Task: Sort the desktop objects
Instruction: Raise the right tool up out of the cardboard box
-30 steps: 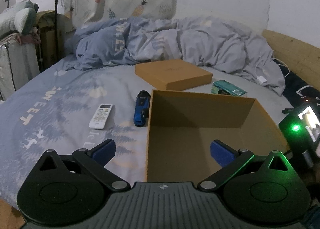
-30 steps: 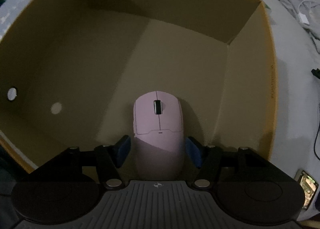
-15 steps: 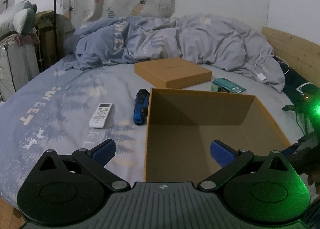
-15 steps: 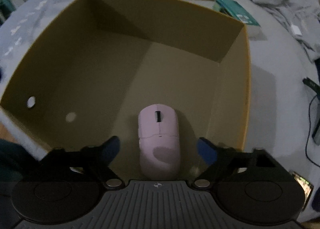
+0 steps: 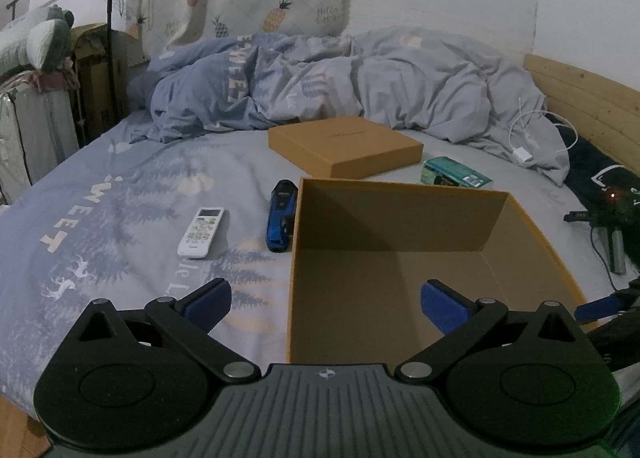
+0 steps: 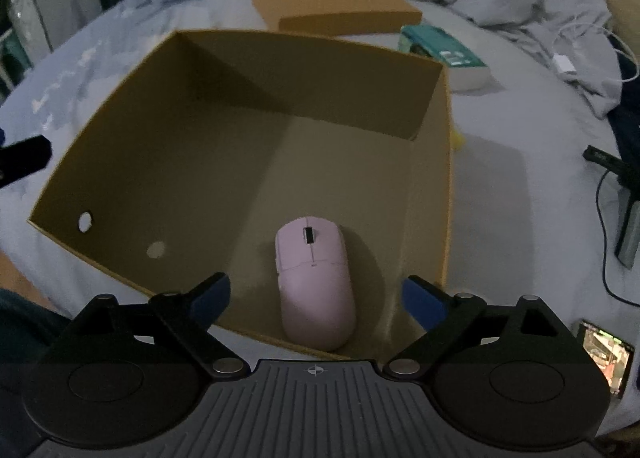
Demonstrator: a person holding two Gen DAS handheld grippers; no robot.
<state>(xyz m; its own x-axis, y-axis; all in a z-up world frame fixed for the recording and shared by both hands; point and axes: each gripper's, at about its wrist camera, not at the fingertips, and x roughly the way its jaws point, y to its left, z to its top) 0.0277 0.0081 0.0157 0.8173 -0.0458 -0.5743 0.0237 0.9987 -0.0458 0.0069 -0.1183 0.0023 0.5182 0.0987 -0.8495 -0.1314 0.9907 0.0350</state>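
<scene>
Left wrist view: the left gripper (image 5: pixel 324 300) hangs with its fingers spread wide and nothing between them, aimed over the near-left corner of the open cardboard box (image 5: pixel 520 218) on the bed (image 5: pixel 100 186). Left of the box lie a white remote control (image 5: pixel 201 232) and, just beside the box wall, a blue gadget (image 5: pixel 280 216) (what it is I cannot tell). Beyond sit the box lid (image 5: pixel 344 146) and a teal packet (image 5: pixel 456 174). These look like the things not yet sorted.

Right wrist view: the step in hand is the release of the pink mouse (image 6: pixel 316 282) into the box (image 6: pixel 444 162). The right gripper (image 6: pixel 316 298) has just been opening its fingers — they now stand wide, apart from the mouse on both sides, gripping nothing. The mouse rests on the box floor near the right wall, its rear end lying between and below the fingertips.

Next move, as I judge it: lift clear of the box wall, then go for another item — the teal packet (image 6: pixel 440 52) is nearest this hand.
</scene>
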